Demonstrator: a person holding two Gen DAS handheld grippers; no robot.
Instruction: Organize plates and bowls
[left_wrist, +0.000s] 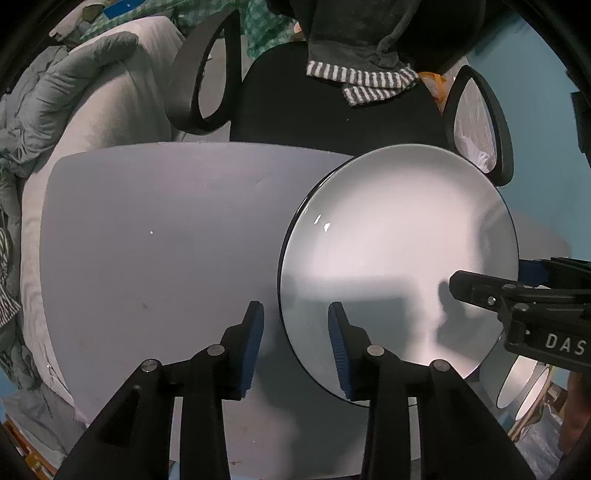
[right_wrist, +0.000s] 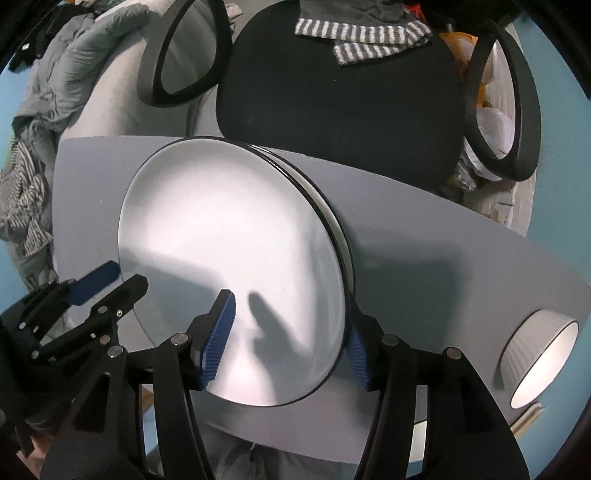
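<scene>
A white plate (left_wrist: 388, 240) (right_wrist: 229, 221) with a thin black rim lies on the grey table (left_wrist: 147, 240) (right_wrist: 443, 240). In the right wrist view the edge of a second plate (right_wrist: 334, 218) shows just under its far right side. My left gripper (left_wrist: 294, 308) (right_wrist: 125, 277) points down over the plate's left rim. It is open, with one finger outside the rim and one above the plate. My right gripper (right_wrist: 291, 314) (left_wrist: 493, 273) straddles the opposite rim, also open, its pads clear of the plate. A white ribbed bowl (right_wrist: 539, 358) (left_wrist: 517, 384) sits on its own to the right.
A black office chair (left_wrist: 332, 118) (right_wrist: 332, 110) with a striped cloth (left_wrist: 369, 83) on it is pushed up to the table's far edge. A bed with a grey duvet (left_wrist: 74, 92) lies left of the table. Bare tabletop stretches left of the plates.
</scene>
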